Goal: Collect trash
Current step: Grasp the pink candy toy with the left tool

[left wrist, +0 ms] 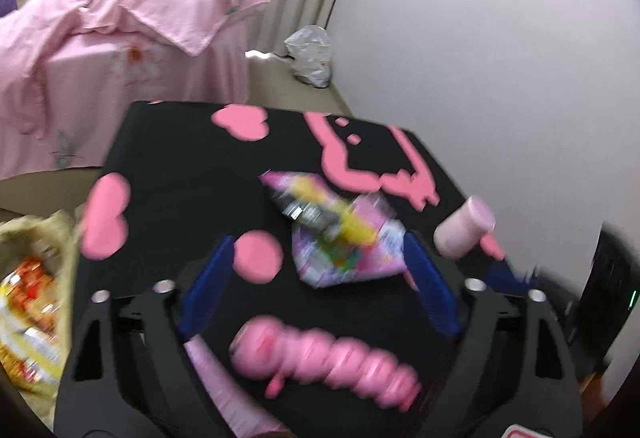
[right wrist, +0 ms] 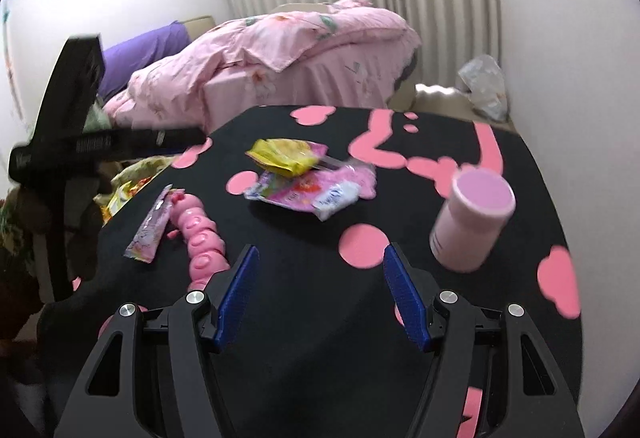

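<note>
Crumpled snack wrappers (left wrist: 332, 234) (right wrist: 304, 177), purple, pink and yellow, lie in a heap mid-table on a black cloth with pink shapes (left wrist: 180, 165) (right wrist: 320, 318). My left gripper (left wrist: 320, 240) is open, and the near part of the heap lies between its blue fingertips without either pad pressing on it. A long pink sachet (right wrist: 150, 226) (left wrist: 224, 390) lies beside a bumpy pink toy (right wrist: 200, 234) (left wrist: 328, 362). My right gripper (right wrist: 320, 250) hangs open over bare cloth, short of the heap, with nothing between its pads.
A pink cylindrical tub (right wrist: 472, 213) (left wrist: 464, 226) stands at the table's right. An open bag of wrappers (left wrist: 32, 310) (right wrist: 132, 181) hangs off the left edge. Beyond are a bed with a pink quilt (right wrist: 280, 49), a white plastic bag (left wrist: 310, 55) on the floor, and a black device (right wrist: 80, 145) at the left.
</note>
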### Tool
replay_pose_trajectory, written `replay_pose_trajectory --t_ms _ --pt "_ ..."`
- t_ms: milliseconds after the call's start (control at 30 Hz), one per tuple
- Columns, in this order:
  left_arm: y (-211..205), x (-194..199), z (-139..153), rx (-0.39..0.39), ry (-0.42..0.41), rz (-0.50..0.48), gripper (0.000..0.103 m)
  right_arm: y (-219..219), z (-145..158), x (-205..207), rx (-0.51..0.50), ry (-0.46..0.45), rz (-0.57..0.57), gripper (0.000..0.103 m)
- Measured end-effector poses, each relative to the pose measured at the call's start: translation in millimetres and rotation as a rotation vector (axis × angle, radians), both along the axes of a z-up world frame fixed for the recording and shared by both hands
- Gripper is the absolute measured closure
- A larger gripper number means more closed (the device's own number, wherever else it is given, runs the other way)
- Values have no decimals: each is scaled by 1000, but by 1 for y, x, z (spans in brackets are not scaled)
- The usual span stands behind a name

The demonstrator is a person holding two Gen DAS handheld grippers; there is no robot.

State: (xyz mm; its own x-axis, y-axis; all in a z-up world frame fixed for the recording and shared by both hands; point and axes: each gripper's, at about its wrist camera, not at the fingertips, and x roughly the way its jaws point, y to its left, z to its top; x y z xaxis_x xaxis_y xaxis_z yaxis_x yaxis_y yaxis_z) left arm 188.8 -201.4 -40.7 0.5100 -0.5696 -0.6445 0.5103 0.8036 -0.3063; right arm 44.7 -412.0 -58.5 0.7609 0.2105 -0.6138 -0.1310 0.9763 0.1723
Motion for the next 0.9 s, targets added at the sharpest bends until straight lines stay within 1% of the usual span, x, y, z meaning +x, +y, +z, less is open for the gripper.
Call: replay_pose_trajectory --t_ms 67,133,200,233,267,333,400,467,500,533,567,600,633,667,700,733,767,800,867,900 --pt "-17 20 -2 -9 23 6 12 -3 -4 -2 20 10 -23 41" --pt "-38 43 -8 6 43 6 12 -8 -8 -7 40 17 -42 41" --pt "-58 57 -12 48 40 -18 12 -11 -10 -12 37 16 -56 41" --pt "-67 59 -12 67 31 -48 12 -12 -11 -12 31 12 -61 41" --pt "-76 59 -12 81 20 -93 12 -12 -11 -14 22 7 -66 41" --pt "-95 52 -10 118 -27 -228 12 -14 -13 -17 12 2 -66 41" --pt "-113 46 -14 190 -53 -350 12 -17 -18 -17 38 12 -59 41" --pt "-131 44 -26 270 -53 -438 12 -19 -21 -17 71 33 -56 41" --pt "-139 45 -33 303 -44 -457 13 -19 -20 -18 75 33 -54 41" --pt "-145 47 -39 336 -30 -470 16 -19 -19 -20 73 31 -54 41" --pt "-151 49 -45 365 -7 -480 24 -18 -18 -22 67 30 -54 41" --pt "-157 53 -52 393 29 -488 27 -17 -17 -26 52 29 -54 41" --pt "-160 55 -56 411 51 -494 28 -15 -17 -28 43 29 -53 41" --pt "-163 56 -60 432 69 -498 30 -15 -16 -31 33 28 -53 41" --pt "-163 56 -64 466 81 -486 37 -14 -15 -35 21 27 -54 41" --pt "-161 56 -65 483 80 -464 40 -15 -14 -38 16 25 -56 41" --pt "-159 55 -64 485 75 -451 47 -16 -14 -40 17 25 -57 41" --pt "-156 55 -62 483 82 -436 60 -17 -15 -42 27 27 -58 41" --pt "-144 55 -55 447 85 -387 70 -19 -15 -42 37 28 -63 41" --pt "-138 53 -49 414 82 -366 79 -19 -15 -41 38 29 -64 41"
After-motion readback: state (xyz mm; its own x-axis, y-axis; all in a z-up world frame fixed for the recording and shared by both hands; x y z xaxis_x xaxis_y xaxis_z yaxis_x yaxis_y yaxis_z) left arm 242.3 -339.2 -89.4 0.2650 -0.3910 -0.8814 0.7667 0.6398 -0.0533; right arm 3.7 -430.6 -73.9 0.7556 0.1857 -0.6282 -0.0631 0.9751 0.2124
